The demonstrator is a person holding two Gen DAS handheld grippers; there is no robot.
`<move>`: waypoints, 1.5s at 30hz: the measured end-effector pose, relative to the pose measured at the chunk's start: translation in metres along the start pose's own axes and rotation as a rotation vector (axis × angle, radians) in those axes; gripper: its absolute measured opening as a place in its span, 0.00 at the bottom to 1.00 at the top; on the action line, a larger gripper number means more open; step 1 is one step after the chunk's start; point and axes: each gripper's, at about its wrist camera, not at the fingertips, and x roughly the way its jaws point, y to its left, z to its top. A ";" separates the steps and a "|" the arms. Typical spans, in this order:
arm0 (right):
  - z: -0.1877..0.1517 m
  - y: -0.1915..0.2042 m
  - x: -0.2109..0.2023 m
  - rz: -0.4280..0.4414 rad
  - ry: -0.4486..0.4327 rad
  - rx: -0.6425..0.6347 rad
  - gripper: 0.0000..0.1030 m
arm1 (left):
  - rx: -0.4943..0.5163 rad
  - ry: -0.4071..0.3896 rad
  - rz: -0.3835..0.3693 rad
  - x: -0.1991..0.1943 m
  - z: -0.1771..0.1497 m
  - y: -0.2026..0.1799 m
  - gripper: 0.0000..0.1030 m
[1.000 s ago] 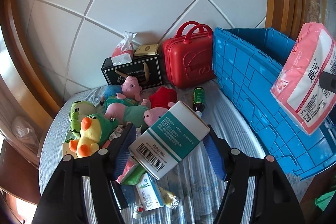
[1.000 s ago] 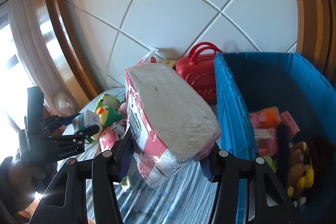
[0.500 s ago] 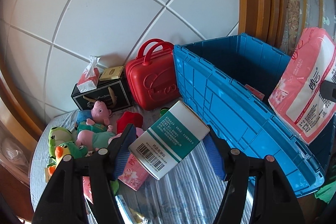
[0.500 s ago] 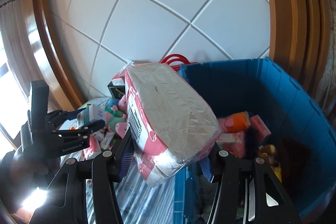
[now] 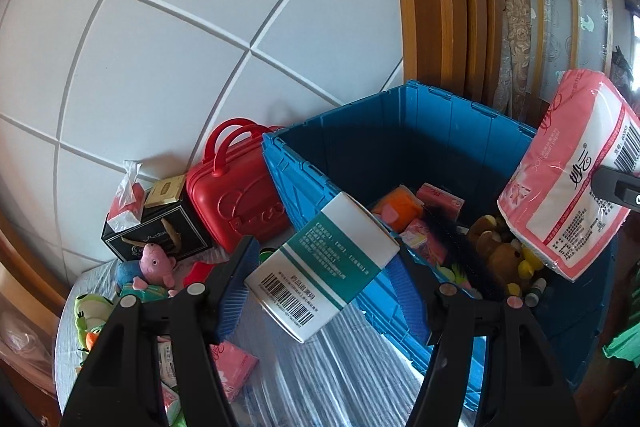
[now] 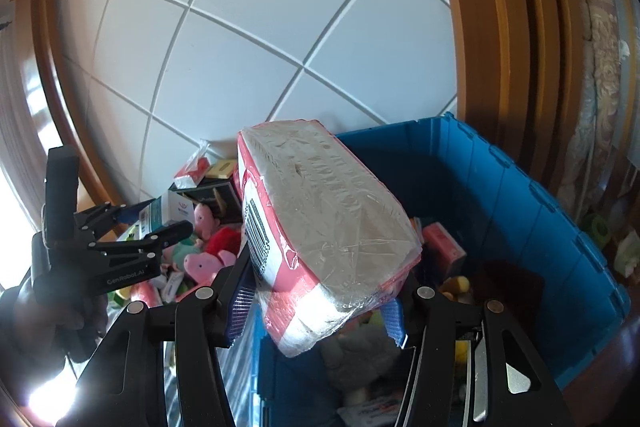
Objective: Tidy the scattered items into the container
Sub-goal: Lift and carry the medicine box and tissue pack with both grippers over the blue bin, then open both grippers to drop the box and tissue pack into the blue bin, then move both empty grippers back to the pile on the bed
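Observation:
My left gripper [image 5: 320, 279] is shut on a white and teal medicine box [image 5: 324, 267], held in the air over the near left rim of the blue crate [image 5: 316, 195]. My right gripper [image 6: 316, 303] is shut on a pink and white pack of tissue paper [image 6: 320, 227], held above the open crate [image 6: 540, 227]. The pack also shows at the right in the left wrist view [image 5: 568, 179]. The left gripper with its box shows at the left in the right wrist view [image 6: 160, 223]. The crate holds plush toys and pink packets.
A red toy suitcase [image 5: 236, 195] and a black gift box [image 5: 156, 231] stand against the white panelled wall. Pink pig plushes [image 5: 154, 263], a green frog plush [image 5: 90, 311] and pink tissue packets [image 5: 236, 367] lie on the striped cloth left of the crate.
Both grippers have moved right and forward with their loads. The medicine box now reaches the crate's rim and the tissue pack hangs over its inside.

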 end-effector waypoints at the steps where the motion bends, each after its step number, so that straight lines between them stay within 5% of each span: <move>1: 0.000 -0.005 -0.001 -0.006 -0.002 0.007 0.52 | 0.008 -0.003 -0.006 0.001 0.003 -0.006 0.63; 23: -0.013 -0.110 -0.017 -0.142 -0.018 0.161 0.52 | 0.152 -0.019 -0.152 0.041 0.065 -0.110 0.63; 35: -0.012 -0.135 -0.010 -0.177 -0.011 0.180 0.53 | 0.131 -0.027 -0.172 0.052 0.073 -0.122 0.66; 37: -0.010 -0.133 -0.008 -0.185 -0.006 0.167 0.69 | 0.116 -0.024 -0.148 0.054 0.074 -0.120 0.96; 39: -0.009 -0.131 -0.008 -0.200 -0.010 0.158 1.00 | 0.107 -0.025 -0.125 0.054 0.073 -0.116 1.00; 45: -0.007 -0.125 -0.008 -0.191 -0.019 0.153 0.99 | 0.091 0.030 -0.087 0.062 0.060 -0.099 1.00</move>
